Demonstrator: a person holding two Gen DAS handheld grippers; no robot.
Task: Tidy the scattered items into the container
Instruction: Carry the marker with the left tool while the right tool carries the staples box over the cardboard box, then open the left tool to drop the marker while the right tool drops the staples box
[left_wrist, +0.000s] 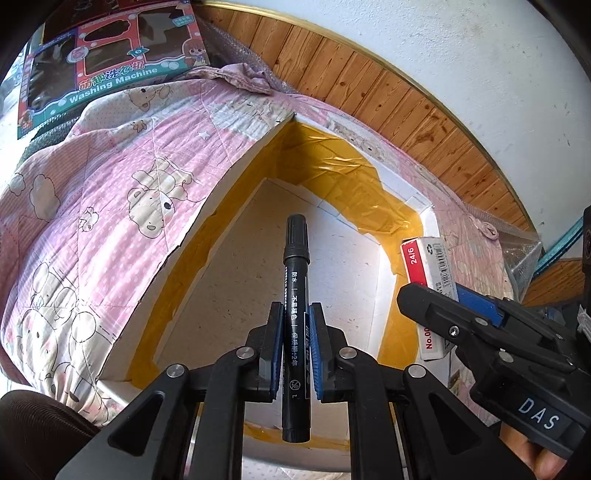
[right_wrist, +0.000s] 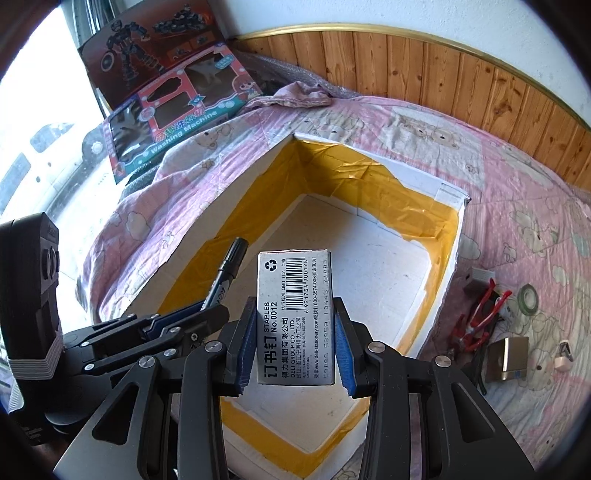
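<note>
The box (right_wrist: 448, 236) looks like matt white foam board, its inner walls lined with glossy, wrinkled yellow tape (right_wrist: 354, 177). The marker (left_wrist: 295, 314) is smooth black plastic, and the staple carton (right_wrist: 295, 317) is printed card. Under them lies a soft quilted cloth quilt (left_wrist: 110, 206). The wall panel (right_wrist: 461, 70) is knotty varnished wood.

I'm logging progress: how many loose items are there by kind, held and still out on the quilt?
Black marker, in left tool: 1
Staples box, in right tool: 1
Red-handled clips, a tangled pile on the quilt: count unclear
Tape roll: 1
Metallic box: 1
Total: 4, plus the clips
</note>
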